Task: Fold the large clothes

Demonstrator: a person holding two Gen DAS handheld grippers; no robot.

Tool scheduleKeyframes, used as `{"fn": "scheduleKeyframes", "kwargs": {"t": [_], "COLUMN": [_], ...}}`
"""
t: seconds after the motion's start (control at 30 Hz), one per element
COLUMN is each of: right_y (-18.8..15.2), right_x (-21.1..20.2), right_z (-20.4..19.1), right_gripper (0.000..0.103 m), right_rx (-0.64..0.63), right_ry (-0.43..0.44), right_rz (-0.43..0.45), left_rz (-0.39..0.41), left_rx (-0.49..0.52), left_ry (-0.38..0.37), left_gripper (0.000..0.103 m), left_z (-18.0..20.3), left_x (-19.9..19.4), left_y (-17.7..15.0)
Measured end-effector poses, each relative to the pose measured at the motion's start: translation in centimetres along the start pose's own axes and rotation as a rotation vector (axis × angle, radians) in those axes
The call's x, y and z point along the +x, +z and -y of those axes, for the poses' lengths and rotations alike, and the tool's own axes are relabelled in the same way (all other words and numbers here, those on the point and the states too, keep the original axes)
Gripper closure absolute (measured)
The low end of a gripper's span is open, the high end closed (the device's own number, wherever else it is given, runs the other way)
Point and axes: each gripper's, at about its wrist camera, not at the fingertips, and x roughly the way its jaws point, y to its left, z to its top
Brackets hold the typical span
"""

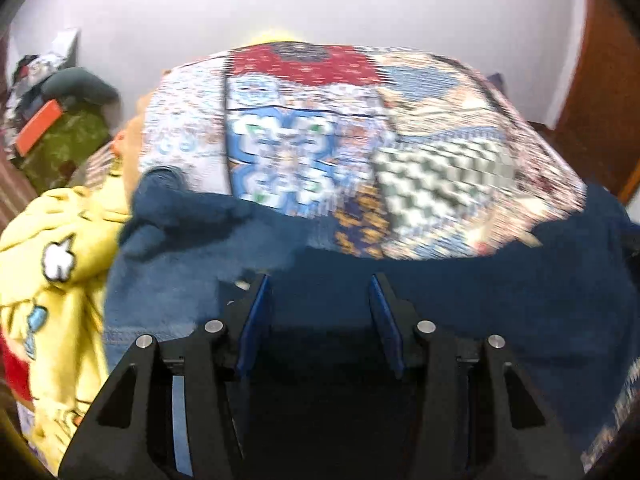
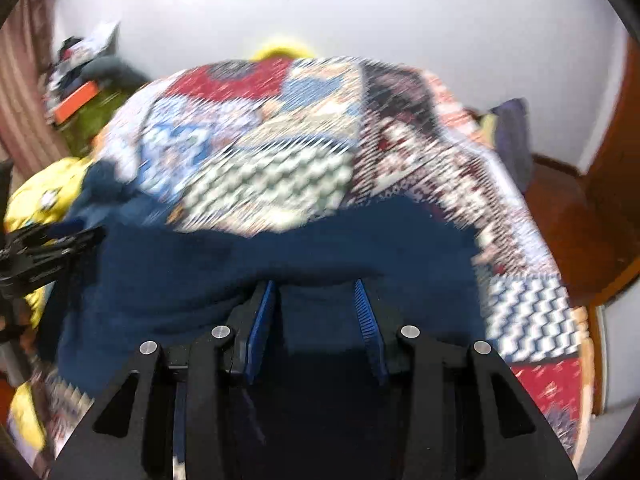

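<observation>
Your left gripper (image 1: 318, 284) hangs just over the dark blue garment (image 1: 460, 304), and its jaws stand wide with only blue cloth showing in the gap between the blue pads (image 1: 253, 320); nothing is pinched there. Your right gripper (image 2: 316, 290) also has its jaws spread, and a ridge of the same blue garment (image 2: 224, 272) bulges up between and just ahead of the fingertips; the blur keeps you from telling whether the pads (image 2: 367, 316) touch the fabric. The garment lies spread across the near edge of the bed, on top of the patchwork quilt (image 1: 360, 140), covering the near part from the left side almost to the right. One bunched part of it, which may be a sleeve (image 1: 176, 204), reaches up toward the left edge of the bed. In the right wrist view the quilt (image 2: 400, 140) runs on past the garment to the far edge and drops over the right edge, where a wooden floor (image 2: 576, 216) shows. Beside the garment at the left edge sits a heap of yellow clothing (image 1: 52, 264) with cartoon prints. In the right wrist view your left gripper (image 2: 44, 256) shows at the left margin, over the left border of the blue cloth. Beyond the far left corner lies a pile of mixed things with an orange box (image 1: 38, 128) on it, against a white wall (image 1: 360, 8).
</observation>
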Motion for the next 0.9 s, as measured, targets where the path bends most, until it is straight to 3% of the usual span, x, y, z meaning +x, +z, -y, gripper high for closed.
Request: {"fn": "scheduleKeyframes", "kwargs": {"t": [0.1,0.27,0.5,0.7,0.77,0.9], "right_y": [0.8,0.2,-2.0,-4.1,-4.8,-6.0], "right_x": [-0.6,-3.7,-6.8,-5.9,-4.9,-3.0], "right_z": [1.0,2.1,-2.2,-4.2,-4.2,-2.8], "right_gripper": [0.065,0.065,0.064,0.057,0.057,0.049], "right_rx": [0.027,0.076,-0.092,-0.155,-0.164,-0.157], "right_ry": [-0.083,0.026,0.149,0.203,0.193,0.139], "right_rz": [0.021,0.053,0.056,0.002,-0.032,-0.094], "left_rz": [-0.014,0.031,0.057,0.029,0.017,-0.014], "left_rx": [-0.022,-0.015,0.124,0.221,0.233,0.224], "left_ry": [0.048,-0.004,-0.190,-0.325,-0.339,-0.290], "left_gripper": [0.053,0.053,0.053,0.052,0.049,0.048], "left_z": [-1.5,-1.9,3.5,9.6,10.6,11.6], "left_x": [0.3,-2.7,-7.5,-8.6,-8.2,-5.5], "left_y": [0.4,-0.4,-2.2,-4.3,-4.5,-4.8]}}
